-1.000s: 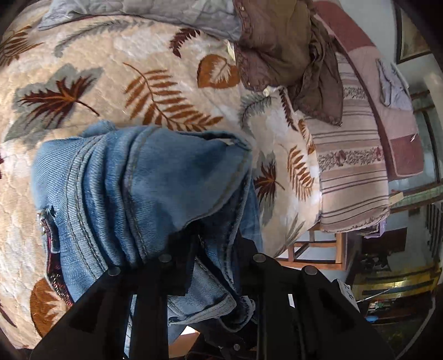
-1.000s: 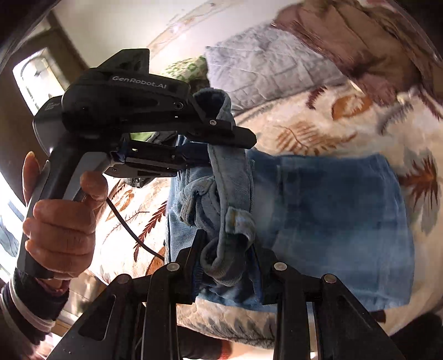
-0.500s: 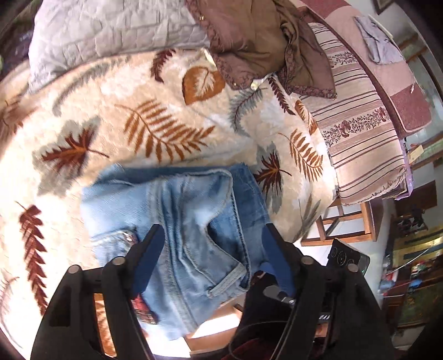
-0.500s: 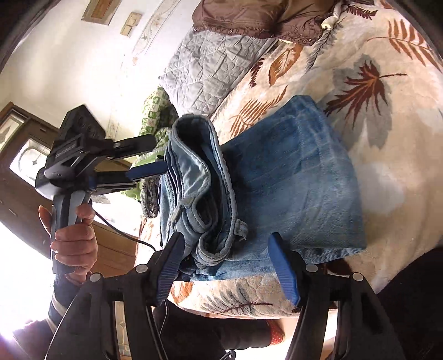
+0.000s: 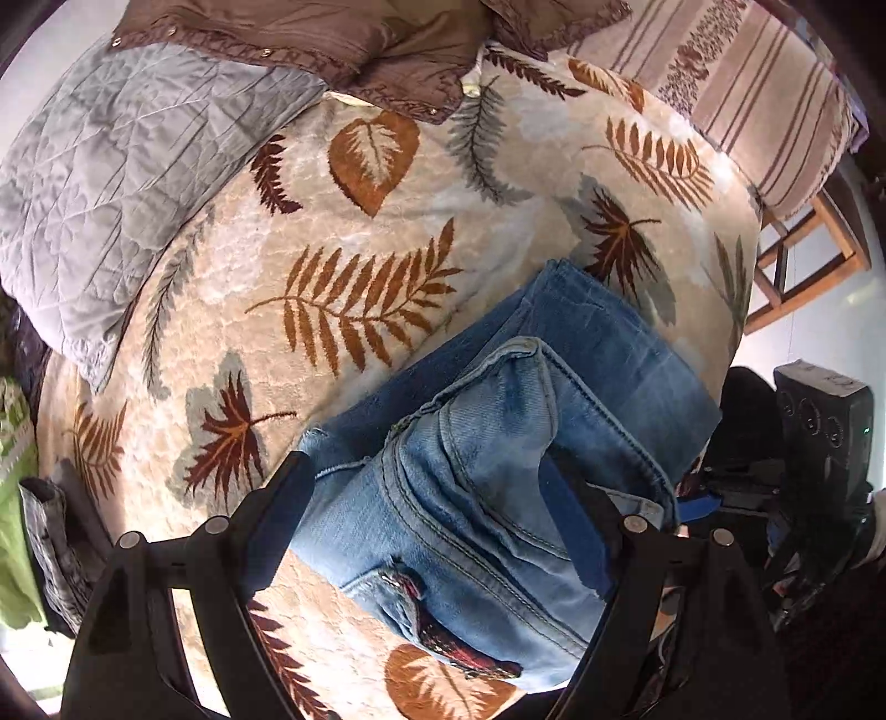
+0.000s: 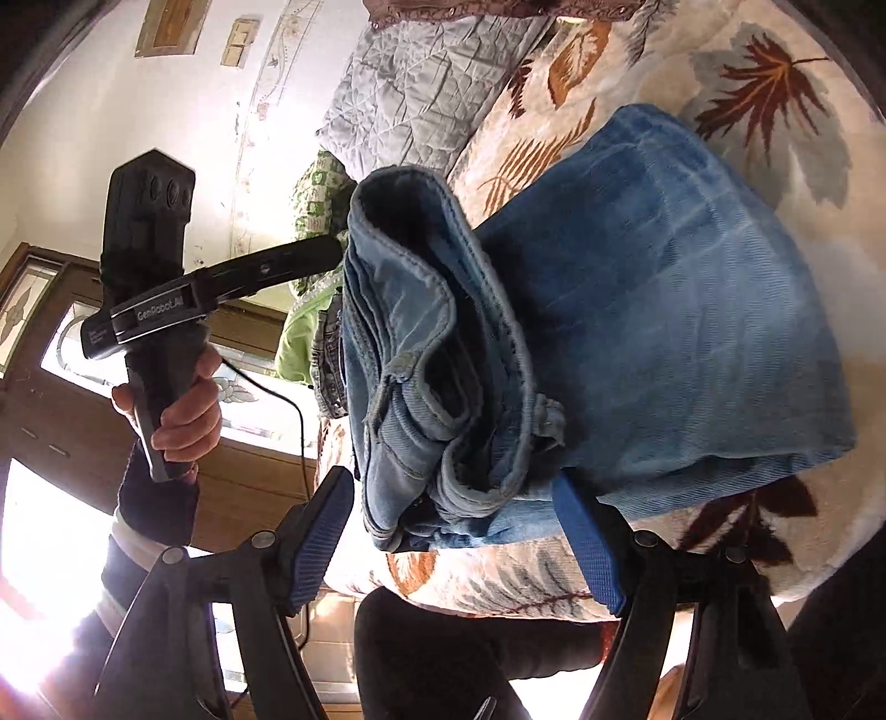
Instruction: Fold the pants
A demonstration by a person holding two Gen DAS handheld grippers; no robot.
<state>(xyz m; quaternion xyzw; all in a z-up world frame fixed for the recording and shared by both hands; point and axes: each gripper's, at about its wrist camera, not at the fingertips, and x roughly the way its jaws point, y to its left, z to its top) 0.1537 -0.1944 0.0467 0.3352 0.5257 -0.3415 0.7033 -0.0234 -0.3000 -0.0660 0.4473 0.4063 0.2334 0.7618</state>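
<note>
The blue jeans [image 5: 498, 443] lie folded in a thick stack on the leaf-patterned bedspread [image 5: 360, 266], near the bed's edge. My left gripper [image 5: 426, 504] points down over them. Its jaws are opening, the waistband end sits between its fingers, and the pads do not press it. In the right wrist view the folded jeans [image 6: 637, 332] show their layered end. My right gripper [image 6: 454, 531] faces that end with its jaws opening, its blue pads [image 6: 318, 548] off the denim. A hand holds the left gripper's handle [image 6: 155, 332] at the left; its fingertips are hidden behind the jeans.
A grey quilted pillow [image 5: 111, 183] and a brown cloth [image 5: 332, 33] lie at the head of the bed. A striped blanket [image 5: 747, 72] covers the far corner above a wooden frame [image 5: 803, 260]. Green fabric [image 5: 16, 498] sits at the left edge.
Both grippers were shut on the jeans and have opened and let go. The left one rose and rolled. The jeans now rest folded on the bed.
</note>
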